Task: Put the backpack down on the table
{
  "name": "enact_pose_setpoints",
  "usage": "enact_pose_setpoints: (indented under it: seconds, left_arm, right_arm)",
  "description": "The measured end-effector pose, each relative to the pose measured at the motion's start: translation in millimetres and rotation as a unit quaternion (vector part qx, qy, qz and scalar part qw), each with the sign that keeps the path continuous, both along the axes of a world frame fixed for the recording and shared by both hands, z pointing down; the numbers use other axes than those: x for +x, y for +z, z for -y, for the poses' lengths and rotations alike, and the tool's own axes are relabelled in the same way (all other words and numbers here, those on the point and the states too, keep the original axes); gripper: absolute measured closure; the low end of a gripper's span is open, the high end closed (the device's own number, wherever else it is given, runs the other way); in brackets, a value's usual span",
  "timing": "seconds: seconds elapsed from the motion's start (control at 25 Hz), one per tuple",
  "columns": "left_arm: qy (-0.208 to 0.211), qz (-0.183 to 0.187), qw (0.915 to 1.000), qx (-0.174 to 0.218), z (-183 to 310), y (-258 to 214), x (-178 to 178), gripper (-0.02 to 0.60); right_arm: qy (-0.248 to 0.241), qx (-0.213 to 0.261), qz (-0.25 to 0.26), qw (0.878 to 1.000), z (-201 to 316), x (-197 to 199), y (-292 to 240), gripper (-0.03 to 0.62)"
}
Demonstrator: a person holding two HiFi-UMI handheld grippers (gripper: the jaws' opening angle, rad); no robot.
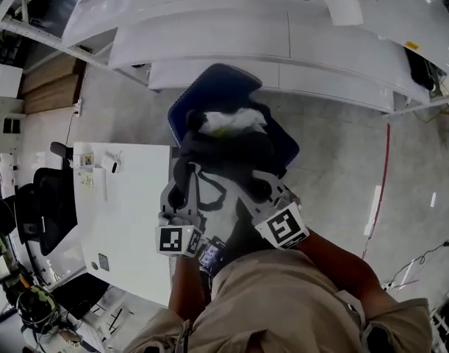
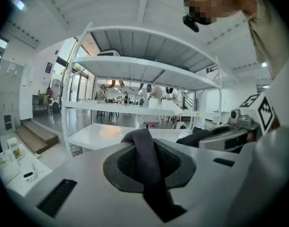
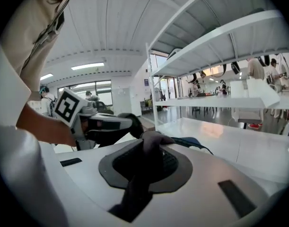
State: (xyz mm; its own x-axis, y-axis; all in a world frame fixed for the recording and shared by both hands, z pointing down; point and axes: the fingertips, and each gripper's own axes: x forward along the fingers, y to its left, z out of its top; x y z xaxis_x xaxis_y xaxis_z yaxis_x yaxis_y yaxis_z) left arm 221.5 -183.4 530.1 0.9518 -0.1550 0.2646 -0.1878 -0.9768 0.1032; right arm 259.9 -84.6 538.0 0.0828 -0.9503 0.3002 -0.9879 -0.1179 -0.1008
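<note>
The dark blue backpack [image 1: 224, 134] hangs in the air just off the right edge of the white table [image 1: 128, 204]. It is held up by two straps. The left gripper [image 1: 178, 195] and the right gripper [image 1: 262, 190] each have their jaws nearly together, pinching a dark strap [image 2: 146, 167].

From your head view, the lower part of the backpack [image 1: 231, 123] sits hidden behind the left gripper [image 1: 181, 191], the right gripper [image 1: 259, 190] and your own torso. The near corner of the table [image 1: 136, 219] slips behind your left forearm. The small items [image 1: 92, 169] at its far end are too small to name, perhaps cards.
</note>
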Motion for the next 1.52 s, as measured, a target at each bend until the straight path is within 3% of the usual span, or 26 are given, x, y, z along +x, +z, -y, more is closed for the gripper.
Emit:
enact_pose_setpoints:
  seconds: [0.2, 0.4, 0.6, 0.76, 0.96, 1.12, 1.52]
  left_arm:
    - [-0.008, -0.042, 0.999, 0.012, -23, -60, -18, 0.528]
    - [-0.031, -0.103, 0.9941, 0.016, -44, -129, -43, 0.528]
    - [-0.066, -0.14, 0.9876, 0.026, -54, -174, -85, 0.528]
    - [-0.094, -0.164, 0.981, 0.045, -51, -201, -131, 0.528]
    - [-0.168, -0.166, 0.9687, 0.075, -43, -223, -207, 0.528]
    - [-0.235, -0.156, 0.9539, 0.102, -33, -238, -276, 0.528]
    - [-0.378, -0.145, 0.8976, 0.174, -20, -281, -442, 0.528]
  right_arm:
    - [0.014, 0.035, -0.051, 0.998, 14, 42, -76, 0.523]
    - [-0.015, 0.077, -0.08, 0.994, 40, 40, -155, 0.523]
    - [-0.084, 0.099, -0.115, 0.985, 66, 6, -203, 0.523]
    - [-0.115, 0.109, -0.104, 0.982, 79, -38, -221, 0.523]
    - [-0.183, 0.123, -0.081, 0.972, 94, -115, -237, 0.523]
    - [-0.246, 0.138, -0.069, 0.957, 107, -187, -252, 0.523]
    - [-0.397, 0.167, -0.042, 0.901, 151, -369, -287, 0.525]
